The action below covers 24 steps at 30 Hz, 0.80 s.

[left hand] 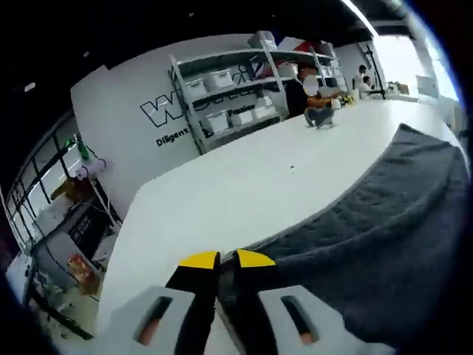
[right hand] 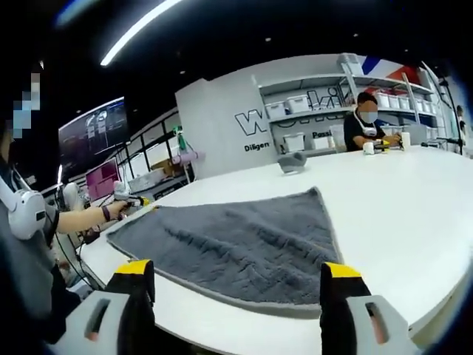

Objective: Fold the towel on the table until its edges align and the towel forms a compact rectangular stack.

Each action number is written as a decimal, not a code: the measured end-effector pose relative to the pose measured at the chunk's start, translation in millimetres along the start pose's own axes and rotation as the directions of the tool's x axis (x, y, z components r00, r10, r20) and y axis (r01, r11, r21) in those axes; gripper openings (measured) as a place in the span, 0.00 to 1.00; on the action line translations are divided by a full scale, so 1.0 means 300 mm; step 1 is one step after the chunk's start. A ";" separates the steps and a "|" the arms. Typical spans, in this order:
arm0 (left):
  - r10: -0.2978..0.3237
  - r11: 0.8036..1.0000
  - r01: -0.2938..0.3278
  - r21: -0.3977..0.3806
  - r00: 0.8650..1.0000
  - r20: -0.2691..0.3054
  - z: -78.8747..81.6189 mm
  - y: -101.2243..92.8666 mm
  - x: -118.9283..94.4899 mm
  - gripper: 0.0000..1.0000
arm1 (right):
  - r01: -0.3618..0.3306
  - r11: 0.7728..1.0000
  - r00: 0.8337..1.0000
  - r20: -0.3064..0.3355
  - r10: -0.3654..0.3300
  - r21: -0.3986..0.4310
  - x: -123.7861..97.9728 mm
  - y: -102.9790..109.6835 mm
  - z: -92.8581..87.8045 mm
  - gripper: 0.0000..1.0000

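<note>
A dark grey towel lies spread flat on the white table. My right gripper hovers over the towel's near edge, open wide, with nothing between its fingers. My left gripper is at the towel's edge; its yellow-tipped jaws are nearly together, with dark cloth between them. From the right gripper view, a hand holds that left gripper at the towel's far left corner.
A small grey object and cups stand further along the table, where a seated person works. Shelves with white bins line the back wall. The table's edge drops off to the left gripper's left.
</note>
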<state>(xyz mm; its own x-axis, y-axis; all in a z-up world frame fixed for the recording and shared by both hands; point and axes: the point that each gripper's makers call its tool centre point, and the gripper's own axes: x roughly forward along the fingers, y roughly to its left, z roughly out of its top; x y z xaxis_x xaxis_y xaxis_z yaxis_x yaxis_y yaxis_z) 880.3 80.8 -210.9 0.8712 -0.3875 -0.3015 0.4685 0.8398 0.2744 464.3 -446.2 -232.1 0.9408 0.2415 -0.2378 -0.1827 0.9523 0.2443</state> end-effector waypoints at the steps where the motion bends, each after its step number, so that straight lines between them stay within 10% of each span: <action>1: -0.016 0.999 0.017 -0.034 0.999 0.030 0.022 -0.027 -0.050 0.14 | 0.005 1.000 1.000 0.006 -0.005 0.000 0.003 -0.003 0.005 0.96; 8: -0.086 0.974 0.124 -0.190 0.976 0.200 0.115 -0.126 -0.307 0.19 | 0.041 0.999 0.999 0.017 -0.041 -0.022 0.034 -0.002 0.027 0.96; 24: -0.119 0.877 0.226 -0.424 0.957 0.263 -0.013 -0.233 -0.697 0.46 | 0.175 0.984 0.985 0.017 -0.174 -0.041 0.078 -0.014 0.061 0.97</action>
<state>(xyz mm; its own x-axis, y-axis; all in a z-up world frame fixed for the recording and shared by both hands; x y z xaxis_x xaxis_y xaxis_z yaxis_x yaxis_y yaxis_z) 664.8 104.6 -170.6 0.8168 -0.5712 -0.0816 0.5453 0.8104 -0.2144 492.3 -447.9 -221.4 0.9631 0.0684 -0.2603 -0.0268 0.9867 0.1602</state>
